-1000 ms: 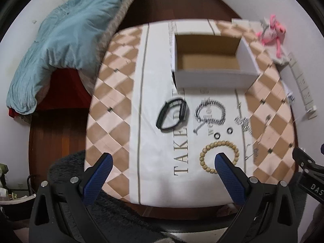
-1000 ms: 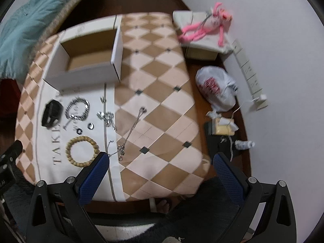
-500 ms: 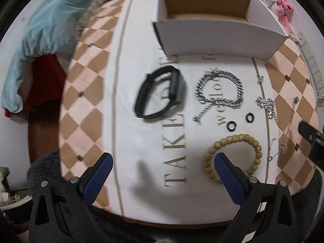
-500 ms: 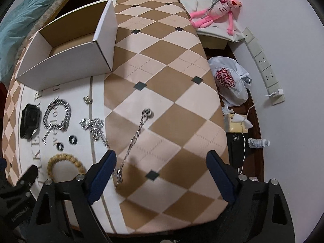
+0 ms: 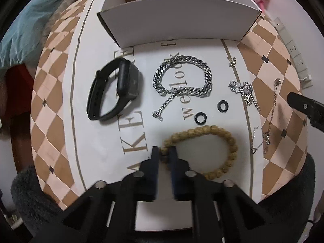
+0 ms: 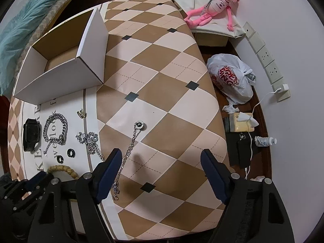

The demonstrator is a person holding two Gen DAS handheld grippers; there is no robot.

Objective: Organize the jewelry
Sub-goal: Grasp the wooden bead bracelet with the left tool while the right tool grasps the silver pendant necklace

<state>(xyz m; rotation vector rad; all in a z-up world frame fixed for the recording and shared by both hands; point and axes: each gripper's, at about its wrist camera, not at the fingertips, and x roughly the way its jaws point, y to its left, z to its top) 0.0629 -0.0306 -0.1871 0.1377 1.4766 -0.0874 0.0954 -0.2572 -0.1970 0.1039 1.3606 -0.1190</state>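
Observation:
My left gripper [image 5: 163, 151] is shut on the near-left side of the wooden bead bracelet [image 5: 222, 133], which lies on the table. Beyond it lie a black smartwatch [image 5: 115, 89], a chunky silver chain bracelet [image 5: 182, 77], two black rings [image 5: 211, 111], a crumpled silver chain [image 5: 244, 93], a small gold earring [image 5: 232, 60] and a thin necklace [image 5: 271, 117]. The open white box [image 5: 178, 18] stands at the back. My right gripper [image 6: 162, 162] is open and empty above the checkered cloth, its left finger over the thin necklace [image 6: 131, 145]. The bead bracelet [image 6: 62, 170] shows partly behind my left gripper.
The table carries a checkered cloth [image 6: 162, 81] with a white lettered band. On the floor to the right are a white plastic bag [image 6: 230, 77], a pink plush toy [image 6: 212, 6], a charger cable [image 6: 261, 101] and small litter. A blue blanket [image 5: 24, 30] lies to the left.
My left gripper has come down to the table and closed on the bead bracelet. My right gripper has moved lower and nearer to the cloth, still open.

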